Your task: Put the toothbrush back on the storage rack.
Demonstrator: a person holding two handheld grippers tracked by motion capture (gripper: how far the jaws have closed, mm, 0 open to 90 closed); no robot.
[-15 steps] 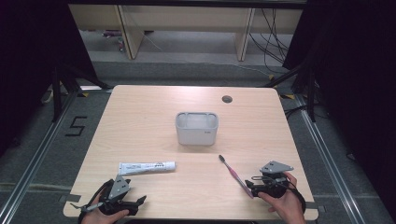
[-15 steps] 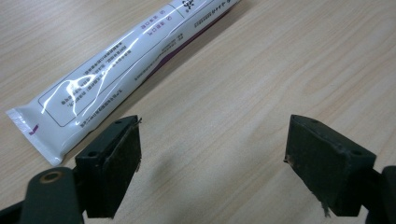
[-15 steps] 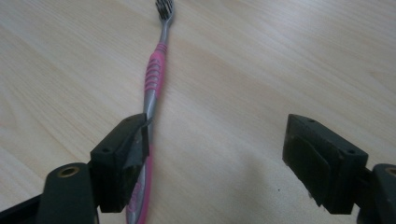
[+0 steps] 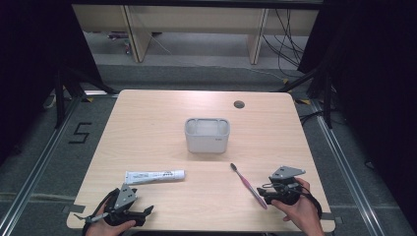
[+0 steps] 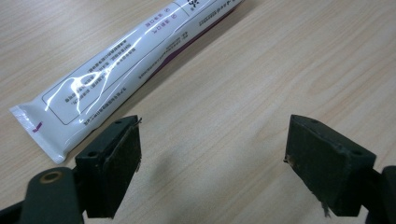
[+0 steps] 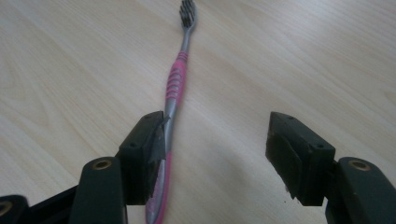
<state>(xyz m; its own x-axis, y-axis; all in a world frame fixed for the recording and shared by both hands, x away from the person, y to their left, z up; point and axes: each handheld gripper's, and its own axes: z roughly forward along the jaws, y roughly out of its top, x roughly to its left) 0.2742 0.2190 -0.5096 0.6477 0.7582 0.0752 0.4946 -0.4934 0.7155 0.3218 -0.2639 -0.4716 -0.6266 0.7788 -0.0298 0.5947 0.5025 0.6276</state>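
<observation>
- Nothing much moved; both hands sit as before.
- Right gripper (image 6: 212,154) jaws apart, toothbrush (image 6: 175,88) seemingly touching one pad, ungrasped; next: clamp it.
- Left gripper (image 5: 212,163) released, toothpaste tube (image 5: 126,60) at 11 o'clock.

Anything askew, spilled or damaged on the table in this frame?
Nothing stands out. The toothpaste tube and the pink toothbrush lie flat on the table, the white holder stands upright, and nothing is spilled. The toothbrush handle lies between the open jaws of the right gripper, against one pad.
</observation>
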